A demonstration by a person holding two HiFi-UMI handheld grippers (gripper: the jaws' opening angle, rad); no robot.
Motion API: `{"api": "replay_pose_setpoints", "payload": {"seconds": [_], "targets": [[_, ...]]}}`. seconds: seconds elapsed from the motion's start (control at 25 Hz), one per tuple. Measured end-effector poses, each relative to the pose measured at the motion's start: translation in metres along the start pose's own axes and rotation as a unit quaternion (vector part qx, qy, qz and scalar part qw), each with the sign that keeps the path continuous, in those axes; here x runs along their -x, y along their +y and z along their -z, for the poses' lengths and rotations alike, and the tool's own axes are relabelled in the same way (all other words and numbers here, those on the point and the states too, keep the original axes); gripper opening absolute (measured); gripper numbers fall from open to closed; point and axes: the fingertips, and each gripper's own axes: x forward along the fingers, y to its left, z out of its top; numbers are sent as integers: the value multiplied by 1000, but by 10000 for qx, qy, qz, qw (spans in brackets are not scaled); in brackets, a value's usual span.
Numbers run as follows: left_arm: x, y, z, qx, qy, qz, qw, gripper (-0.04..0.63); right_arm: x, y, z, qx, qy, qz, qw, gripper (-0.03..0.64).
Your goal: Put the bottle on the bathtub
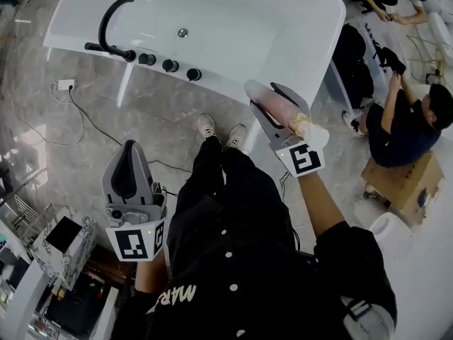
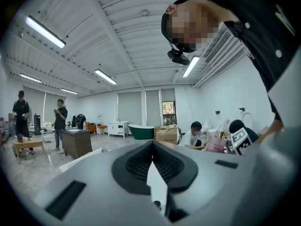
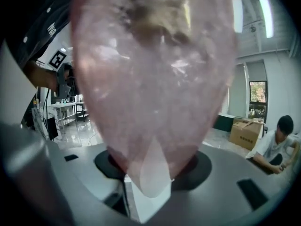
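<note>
A pink translucent bottle [image 1: 279, 110] with a gold neck and a white cap lies between the jaws of my right gripper [image 1: 270, 91], which is shut on it. It hangs in the air just in front of the near rim of the white bathtub [image 1: 233, 83]. In the right gripper view the bottle [image 3: 155, 79] fills most of the picture. My left gripper [image 1: 131, 151] is lower left, over the floor, away from the tub. Its dark pads [image 2: 136, 161] meet at the tip with nothing between them. The left gripper view also catches the bottle [image 2: 216, 144] at far right.
A black faucet [image 1: 110, 27] and three black knobs [image 1: 170, 65] sit on the tub's near rim at left. A person [image 1: 407, 126] crouches at right by a cardboard box [image 1: 407, 183]. A power strip with cable [image 1: 65, 85] lies on the marble floor. A marbled cabinet [image 1: 64, 243] stands lower left.
</note>
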Motion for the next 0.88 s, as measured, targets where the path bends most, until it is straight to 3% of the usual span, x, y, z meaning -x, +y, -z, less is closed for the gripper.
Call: {"api": "replay_pose_setpoints", "payload": {"seconds": [0.4,0.64,0.76,0.88], "targets": [[2,1,56,188,553,-86,9983,11,-93,12,93,102,729,-590,9955,229],[4,16,89,360,808,-184,9959,11,-157,25,134,900,478,-1111,9886,229],[7,20,105,421,907,-254,9947,11,-177,29,153,1329,703,-1321,9798,229],[10,21,117,491,1016,-301,9932,11,-187,32,172,1282,789,-1409,9785,229]]}}
